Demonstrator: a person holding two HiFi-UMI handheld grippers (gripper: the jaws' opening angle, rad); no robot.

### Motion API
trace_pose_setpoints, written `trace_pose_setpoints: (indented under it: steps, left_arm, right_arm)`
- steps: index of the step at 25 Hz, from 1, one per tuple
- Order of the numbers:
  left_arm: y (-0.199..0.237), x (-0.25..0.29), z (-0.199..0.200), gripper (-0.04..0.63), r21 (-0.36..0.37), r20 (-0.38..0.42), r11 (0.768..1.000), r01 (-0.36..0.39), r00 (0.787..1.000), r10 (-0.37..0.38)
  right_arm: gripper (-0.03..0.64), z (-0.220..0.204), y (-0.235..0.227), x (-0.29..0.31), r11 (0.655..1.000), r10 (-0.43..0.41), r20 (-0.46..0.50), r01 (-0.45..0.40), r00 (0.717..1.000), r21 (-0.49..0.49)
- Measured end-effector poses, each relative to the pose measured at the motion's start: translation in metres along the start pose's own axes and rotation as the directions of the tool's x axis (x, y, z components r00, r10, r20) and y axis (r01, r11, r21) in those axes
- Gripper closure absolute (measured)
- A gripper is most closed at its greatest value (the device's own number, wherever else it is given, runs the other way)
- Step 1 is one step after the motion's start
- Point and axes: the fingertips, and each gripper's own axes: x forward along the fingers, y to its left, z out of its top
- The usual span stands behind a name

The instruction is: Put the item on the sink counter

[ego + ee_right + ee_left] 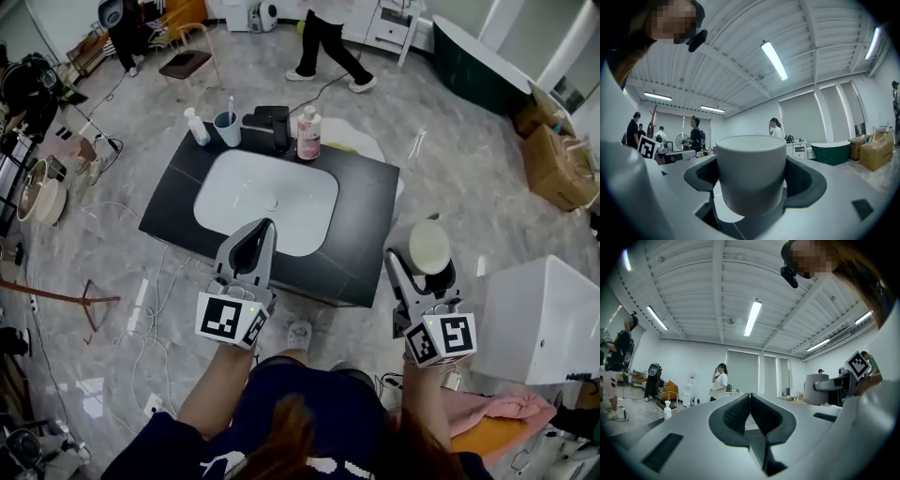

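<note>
Head view, left to right, places given from the white basin (267,202) sunk in the dark counter (367,217).

Behind the basin, along the counter's back edge, stand a small white spray bottle (196,127), a blue cup (227,128) with a toothbrush in it, a black object (271,123) that is too dark to identify, and a pink pump bottle (308,135).

In front of the basin, the left gripper (265,225) is over the basin's near rim. Its jaws are pressed together at the tips with nothing between them, as the left gripper view shows.

Right of the basin and past the counter's right edge, the right gripper (421,264) is over the floor. Its jaws are spread around a white cup (429,246) and clamp its wall from both sides. The cup is upright, mouth up, and off the counter.

Farther right of the basin, a white box (544,319) sits on the floor.
</note>
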Motion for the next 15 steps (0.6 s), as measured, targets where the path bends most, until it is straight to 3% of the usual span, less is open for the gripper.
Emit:
trace_pose_setpoints:
  steps: [8,15]
  left_arm:
    - [0.021,0.056,-0.027,0.571,-0.026,-0.053,0.998,0.053,0.997,-0.054]
    - [0.033,0.084,-0.056,0.571,-0.052,-0.112,0.999,0.005,0.994,-0.010]
  right_arm:
    - [0.183,-0.033,-0.027,0.046,0.997,-0.077,-0.085,0.078,0.993,0.015]
    - [0.183,-0.082,-0.047,0.093,1.000,-0.025,-0.185,0.021,0.982,-0.022]
